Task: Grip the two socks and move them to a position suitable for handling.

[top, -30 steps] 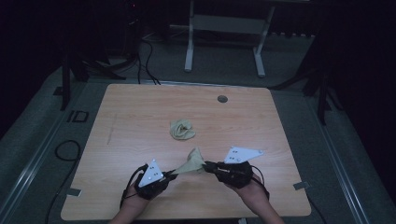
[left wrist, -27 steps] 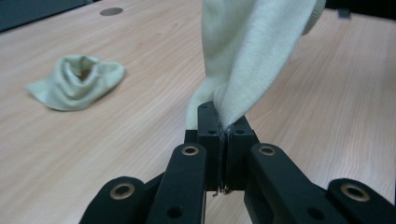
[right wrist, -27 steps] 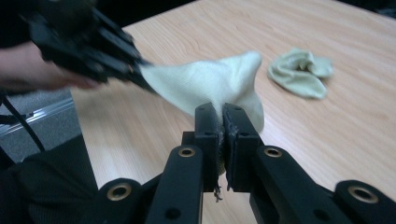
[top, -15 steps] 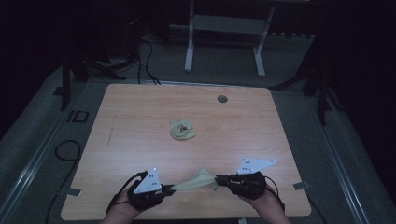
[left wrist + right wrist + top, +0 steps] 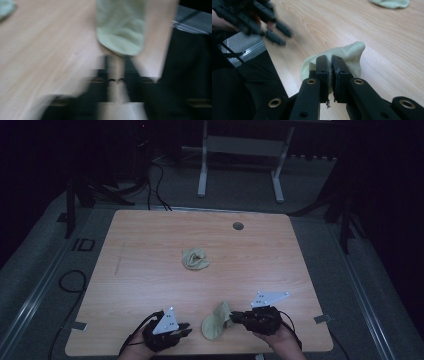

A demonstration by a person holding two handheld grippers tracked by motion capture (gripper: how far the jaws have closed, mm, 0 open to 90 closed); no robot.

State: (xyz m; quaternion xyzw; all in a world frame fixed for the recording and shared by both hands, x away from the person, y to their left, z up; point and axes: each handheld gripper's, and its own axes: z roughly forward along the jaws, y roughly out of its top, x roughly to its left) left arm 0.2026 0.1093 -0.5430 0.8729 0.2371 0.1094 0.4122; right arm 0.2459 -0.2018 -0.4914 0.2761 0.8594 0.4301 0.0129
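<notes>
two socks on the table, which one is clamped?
The near-edge sock, pinched by the right gripper. The other sock lies bunched mid-table, untouched.

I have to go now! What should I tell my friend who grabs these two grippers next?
Right hand-held gripper: shut on a sock at the near table edge; the sock hangs limp from the jaws.
Left hand-held gripper: beside that sock and apart from it; its view is too blurred to tell open from shut.
Second sock: crumpled at mid-table, untouched.
Done: one sock gripped.
Left, probably: take the free end with the left, straighten the sock, then deal with the second.
</notes>
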